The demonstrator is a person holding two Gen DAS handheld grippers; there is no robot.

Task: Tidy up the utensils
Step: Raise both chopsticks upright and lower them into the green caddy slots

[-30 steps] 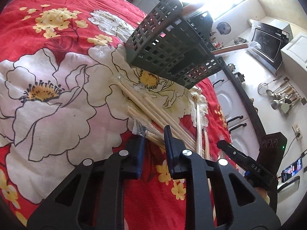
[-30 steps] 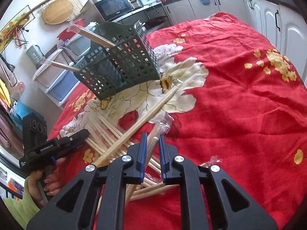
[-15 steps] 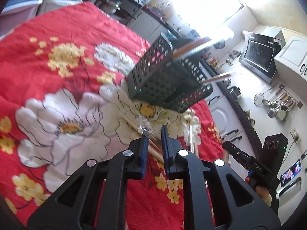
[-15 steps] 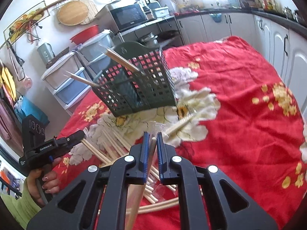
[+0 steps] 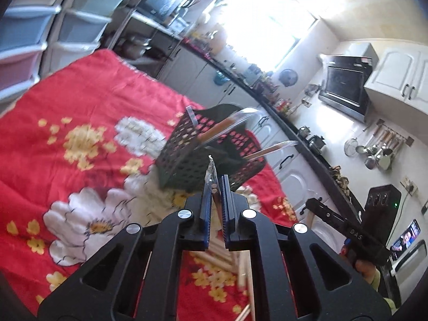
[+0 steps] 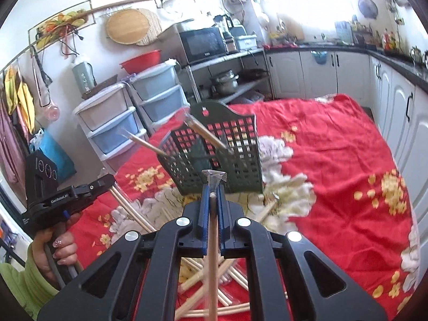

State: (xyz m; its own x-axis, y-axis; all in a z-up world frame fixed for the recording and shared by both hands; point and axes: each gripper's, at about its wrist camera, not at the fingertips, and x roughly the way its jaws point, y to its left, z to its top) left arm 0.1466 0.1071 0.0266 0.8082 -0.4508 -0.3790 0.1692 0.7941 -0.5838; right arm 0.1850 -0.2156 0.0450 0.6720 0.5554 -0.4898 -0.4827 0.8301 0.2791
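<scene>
A dark green slotted utensil basket (image 5: 187, 157) (image 6: 238, 155) stands on the red floral cloth (image 5: 80, 112), with two wrapped chopstick pairs (image 6: 206, 133) leaning out of it. My left gripper (image 5: 215, 184) hangs above the cloth in front of the basket. Its jaws are closing tight on a plastic-wrapped chopstick pair (image 5: 212, 176). My right gripper (image 6: 212, 190) is likewise closing on a wrapped chopstick pair (image 6: 212, 230) that runs back between its fingers. Several loose chopsticks (image 6: 198, 278) lie on the cloth below it. Each gripper shows in the other's view (image 5: 345, 230) (image 6: 80, 192).
Plastic drawer units (image 6: 112, 125) stand beyond the table's far left edge. White cabinets (image 6: 401, 93) run along the right. A microwave (image 6: 203, 44) sits on a shelf behind. A person's hand in a green sleeve (image 6: 53, 248) holds the left gripper.
Both grippers have risen off the cloth with a wrapped chopstick pair each, and their jaws have drawn closer. The views have tilted up towards the basket and the kitchen.
</scene>
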